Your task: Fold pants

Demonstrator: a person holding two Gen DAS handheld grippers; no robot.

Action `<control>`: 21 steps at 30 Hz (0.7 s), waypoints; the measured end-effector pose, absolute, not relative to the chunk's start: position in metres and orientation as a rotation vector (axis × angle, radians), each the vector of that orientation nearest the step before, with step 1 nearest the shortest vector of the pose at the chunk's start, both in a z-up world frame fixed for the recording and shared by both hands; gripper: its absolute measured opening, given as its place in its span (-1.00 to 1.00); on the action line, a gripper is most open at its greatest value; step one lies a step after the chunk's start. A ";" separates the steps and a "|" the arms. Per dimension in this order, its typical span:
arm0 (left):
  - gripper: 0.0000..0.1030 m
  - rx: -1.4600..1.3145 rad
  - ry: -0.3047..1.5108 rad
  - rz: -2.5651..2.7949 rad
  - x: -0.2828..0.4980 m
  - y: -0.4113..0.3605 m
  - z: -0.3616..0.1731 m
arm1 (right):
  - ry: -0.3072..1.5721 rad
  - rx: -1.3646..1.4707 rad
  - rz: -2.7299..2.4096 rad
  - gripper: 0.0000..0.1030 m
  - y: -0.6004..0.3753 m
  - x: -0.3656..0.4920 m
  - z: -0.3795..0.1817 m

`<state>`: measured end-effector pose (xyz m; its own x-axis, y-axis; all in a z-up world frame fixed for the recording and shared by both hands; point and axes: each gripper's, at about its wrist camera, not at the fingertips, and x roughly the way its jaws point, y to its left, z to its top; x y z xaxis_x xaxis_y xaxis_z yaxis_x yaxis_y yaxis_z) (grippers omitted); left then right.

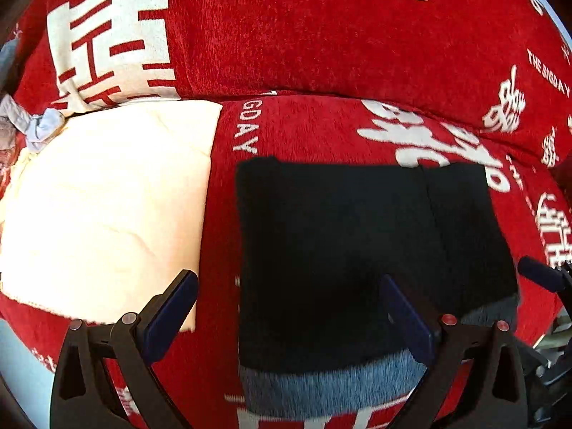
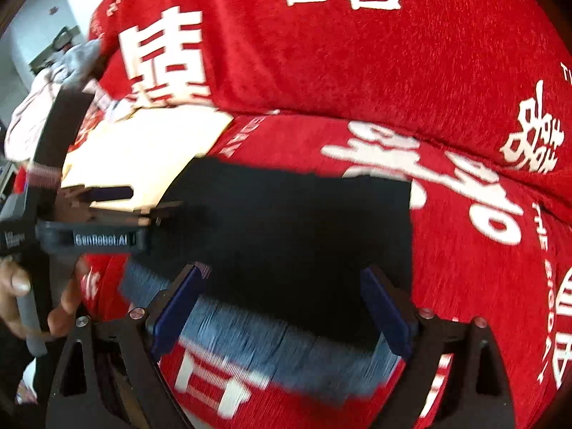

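The black pants (image 1: 357, 250) lie folded into a flat rectangle on the red sofa seat, with a grey-blue lining strip (image 1: 321, 389) showing along the near edge. They also show in the right wrist view (image 2: 296, 228). My left gripper (image 1: 289, 282) is open and empty, its jaws wide apart above the pants' near left part. My right gripper (image 2: 284, 275) is open and empty above the near edge of the pants. One of its fingers (image 1: 540, 271) shows at the right of the left wrist view. The left gripper's body (image 2: 89, 239) shows at the left of the right wrist view.
A red sofa cover (image 1: 321, 53) with white characters covers the seat and backrest. A cream folded cloth (image 1: 107, 207) lies left of the pants. Crumpled light clothes (image 2: 60, 82) sit at the far left. A hand (image 2: 21, 286) holds the left gripper's handle.
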<state>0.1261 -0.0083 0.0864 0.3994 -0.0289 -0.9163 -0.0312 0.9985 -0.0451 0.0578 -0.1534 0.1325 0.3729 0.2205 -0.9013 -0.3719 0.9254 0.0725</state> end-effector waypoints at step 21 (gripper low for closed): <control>1.00 -0.023 1.207 0.020 0.096 -0.017 0.064 | 1.239 -0.084 0.283 0.83 -0.152 0.157 0.105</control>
<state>0.0958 -0.0172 0.0640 0.3556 0.0032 -0.9346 -0.0281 0.9996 -0.0073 0.1565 -0.1521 0.1050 0.2958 0.1668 -0.9406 -0.2576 0.9621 0.0896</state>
